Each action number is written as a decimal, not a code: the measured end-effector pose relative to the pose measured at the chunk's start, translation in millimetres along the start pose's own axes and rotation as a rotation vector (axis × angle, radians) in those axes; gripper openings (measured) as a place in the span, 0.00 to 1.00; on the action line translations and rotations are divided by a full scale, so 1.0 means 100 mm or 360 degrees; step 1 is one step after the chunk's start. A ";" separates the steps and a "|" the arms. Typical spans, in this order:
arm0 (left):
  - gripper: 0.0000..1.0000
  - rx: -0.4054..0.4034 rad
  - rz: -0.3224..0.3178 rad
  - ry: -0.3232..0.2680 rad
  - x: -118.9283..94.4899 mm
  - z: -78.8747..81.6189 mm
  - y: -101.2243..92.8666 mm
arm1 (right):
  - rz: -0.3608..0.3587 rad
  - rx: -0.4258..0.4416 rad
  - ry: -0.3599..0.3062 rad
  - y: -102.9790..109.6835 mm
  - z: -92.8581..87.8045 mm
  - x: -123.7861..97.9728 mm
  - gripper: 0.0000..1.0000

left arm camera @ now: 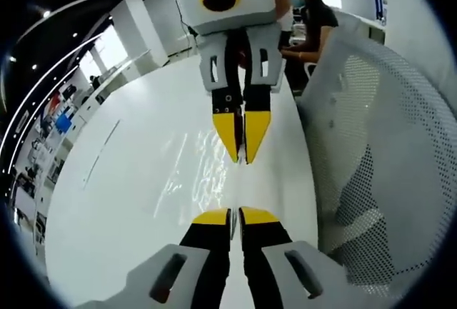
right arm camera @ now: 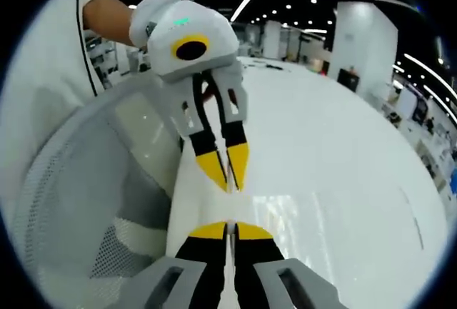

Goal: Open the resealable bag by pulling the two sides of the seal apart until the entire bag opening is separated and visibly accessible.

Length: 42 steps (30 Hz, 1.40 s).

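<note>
We see both hand-held grippers clenched on the clear bag (left arm camera: 207, 173) over the white bench (left arm camera: 128, 180). The left hand-held gripper (left arm camera: 235, 215) faces the right hand-held gripper (right arm camera: 230, 229), tips near.

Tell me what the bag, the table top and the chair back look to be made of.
Bag: thin clear plastic film, glossy; the table shows through and wrinkles catch glints.
Table: smooth white top, likely laminate or coated board, semi-gloss with soft reflections.
Chair back: white mesh, probably perforated plastic or woven fabric; fine holes show, the frame looks like moulded plastic.
Both claws, left and right, pinch the bag.
</note>
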<state>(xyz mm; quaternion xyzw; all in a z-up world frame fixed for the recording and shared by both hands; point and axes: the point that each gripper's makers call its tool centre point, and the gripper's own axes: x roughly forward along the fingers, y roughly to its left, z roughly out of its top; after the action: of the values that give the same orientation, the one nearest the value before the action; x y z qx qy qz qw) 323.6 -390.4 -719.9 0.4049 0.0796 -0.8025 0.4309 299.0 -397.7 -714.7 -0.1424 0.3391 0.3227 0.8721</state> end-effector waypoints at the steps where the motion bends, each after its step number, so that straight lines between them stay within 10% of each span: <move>1: 0.03 0.0006 -0.0002 0.0001 0.01 0.01 0.00 | -0.0001 -0.0001 -0.0003 0.00 0.00 0.01 0.00; 13: 0.00 -0.0018 0.0004 0.0007 0.04 0.02 0.01 | -0.0024 0.0043 -0.0015 -0.01 0.01 -0.02 0.00; 34: 0.00 -0.0034 -0.0027 0.0068 0.04 -0.10 0.01 | -0.0139 0.0120 0.0159 -0.03 -0.67 -0.45 0.00; 42: 0.00 -0.0039 -0.0060 0.0072 0.06 -0.10 -0.08 | -0.0146 0.0123 0.0170 0.00 -0.67 -0.41 0.00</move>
<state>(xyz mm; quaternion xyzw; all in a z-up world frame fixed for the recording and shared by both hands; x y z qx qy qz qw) 321.0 -384.6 -732.7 0.4161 0.1069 -0.8001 0.4187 242.7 -448.1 -735.6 -0.1410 0.3904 0.2611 0.8715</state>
